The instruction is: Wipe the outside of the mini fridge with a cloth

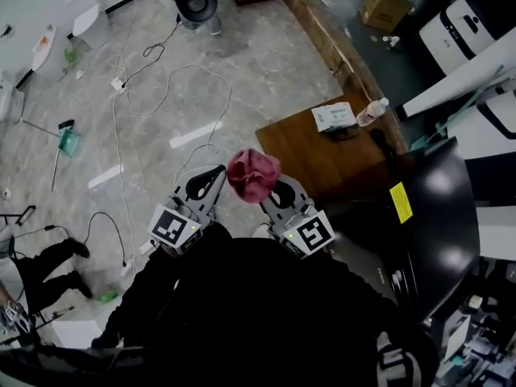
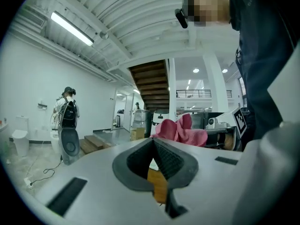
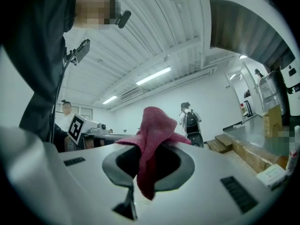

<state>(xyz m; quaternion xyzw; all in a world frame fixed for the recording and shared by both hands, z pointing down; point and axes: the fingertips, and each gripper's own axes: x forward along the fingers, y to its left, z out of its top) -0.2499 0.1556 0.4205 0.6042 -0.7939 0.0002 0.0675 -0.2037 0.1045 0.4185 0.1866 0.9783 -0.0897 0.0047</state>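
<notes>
Person's dark torso [image 1: 242, 313] is filling the bottom of the head view, nearest the lens, and both grippers are reaching out from it over the grey floor [image 1: 266, 63]. Right gripper [image 1: 274, 190] is clamping the pink cloth [image 1: 253, 174] — in the right gripper view the fabric is bunching up above the pads and a tail is hanging down through the gap between them, so the grip is looking secure. Left gripper [image 1: 211, 176] is carrying nothing: its own view is showing the two ribbed pads pressed together with nothing between them. The mini fridge [image 1: 435, 216], black and glossy with a yellow sticker [image 1: 401, 202] on it, is standing to the person's right, beyond the right gripper and apart from the cloth, so there is no contact yet. A wooden table [image 1: 322, 160] bearing a box [image 1: 333, 117] and a bottle [image 1: 372, 112] is lying ahead of the grippers, beside the fridge. Judgement: wiping is not yet under way. The right gripper is clearly the nearer one — the coming move is probably calling for a swing rightward and downward to lay the bunched cloth against the fridge's near surface, with the left gripper idling.
</notes>
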